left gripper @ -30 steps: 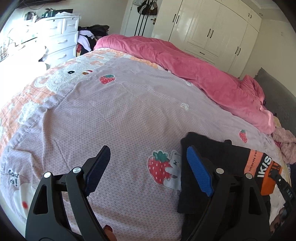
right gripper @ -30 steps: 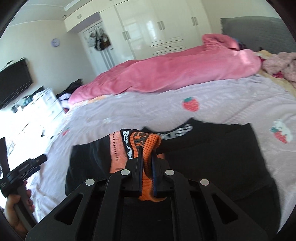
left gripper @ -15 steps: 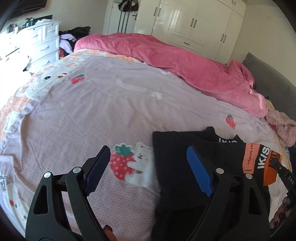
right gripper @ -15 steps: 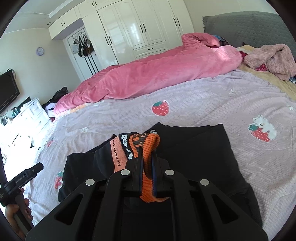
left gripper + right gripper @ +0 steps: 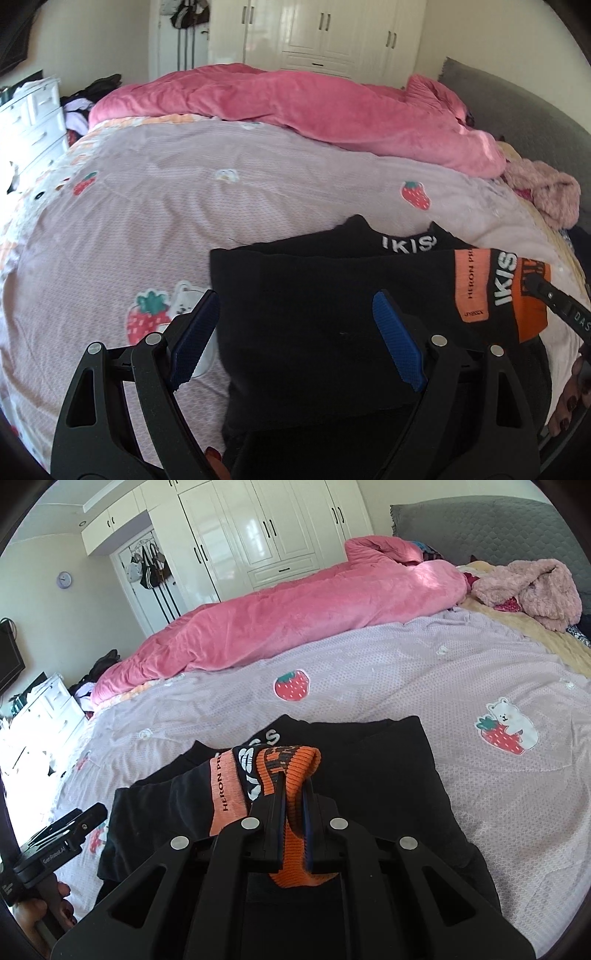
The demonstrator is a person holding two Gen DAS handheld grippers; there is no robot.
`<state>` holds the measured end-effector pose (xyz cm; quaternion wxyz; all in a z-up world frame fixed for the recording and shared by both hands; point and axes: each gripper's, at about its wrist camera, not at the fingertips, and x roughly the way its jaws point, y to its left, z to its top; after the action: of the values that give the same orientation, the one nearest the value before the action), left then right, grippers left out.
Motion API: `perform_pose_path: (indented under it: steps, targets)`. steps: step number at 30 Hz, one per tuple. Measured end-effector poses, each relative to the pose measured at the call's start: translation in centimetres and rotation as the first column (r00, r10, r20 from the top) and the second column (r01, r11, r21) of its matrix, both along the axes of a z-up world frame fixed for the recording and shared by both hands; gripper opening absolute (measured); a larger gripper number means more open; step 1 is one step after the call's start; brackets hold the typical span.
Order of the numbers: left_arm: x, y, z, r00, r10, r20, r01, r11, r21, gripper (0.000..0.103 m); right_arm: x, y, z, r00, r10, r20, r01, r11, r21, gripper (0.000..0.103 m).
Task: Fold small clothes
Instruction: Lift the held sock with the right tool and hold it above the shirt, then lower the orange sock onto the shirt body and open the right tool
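Observation:
A black garment (image 5: 325, 295) with an orange printed band lies on the lilac bedspread, partly folded over itself. My left gripper (image 5: 295, 325) is open, its blue pads (image 5: 397, 343) standing over the garment's left part without holding it. My right gripper (image 5: 293, 801) is shut on the garment's orange band (image 5: 291, 764) and holds it lifted above the black cloth (image 5: 388, 771). The right gripper also shows at the right edge of the left wrist view (image 5: 554, 299), on the orange band (image 5: 476, 288).
A pink duvet (image 5: 314, 107) lies in a long roll across the far side of the bed. A fluffy pink garment (image 5: 532, 587) sits by the grey headboard (image 5: 491, 528). A white dresser (image 5: 29, 118) stands to the left, white wardrobes (image 5: 269, 535) behind.
My left gripper has moved right, from over the bare bedspread to over the black garment, still open. My right gripper keeps its grip on the orange band, with the view swinging slightly.

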<state>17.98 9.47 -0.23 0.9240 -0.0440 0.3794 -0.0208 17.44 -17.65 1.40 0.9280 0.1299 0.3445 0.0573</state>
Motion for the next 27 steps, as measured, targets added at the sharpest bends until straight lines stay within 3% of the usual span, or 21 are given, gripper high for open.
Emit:
perform_pose_path:
  steps: [7,10,12,18,24,27]
  targets:
    - [1.1,-1.9,-3.1,0.992,-0.075,-0.100,0.084,0.993,0.089,0.077,0.4,-0.2,-0.4,1.000,-0.027,-0.003,0.027,0.999,-0.047,0.009]
    - [1.8,-2.0,-5.6,0.980,-0.075,-0.183,0.098,0.988,0.119,0.079,0.1,-0.9,-0.4,0.994,-0.108,0.024,0.111,0.987,-0.117,0.019]
    - [1.8,-1.6,-5.6,0.981,-0.080,-0.176,0.100,0.989,0.105,0.080,-0.2,-1.8,-0.5,0.991,-0.128,0.031,0.130,0.986,-0.106,0.027]
    - [1.1,-0.8,-4.5,0.988,-0.058,-0.146,0.071,0.994,0.085,0.080,-0.7,-3.2,-1.0,0.991,-0.131,0.013,0.131,0.988,-0.085,0.031]
    - [0.1,0.5,-2.2,0.998,-0.019,-0.059,0.020,1.000,0.016,0.080,-1.4,-1.5,-1.5,0.999,-0.043,-0.014,0.042,0.995,-0.087,0.034]
    - [-0.4,-0.1,-1.4,0.999,-0.040,-0.025,0.040,0.999,0.000,0.080,-1.5,-0.1,-1.7,1.000,0.004,-0.022,-0.006,0.996,-0.085,0.034]
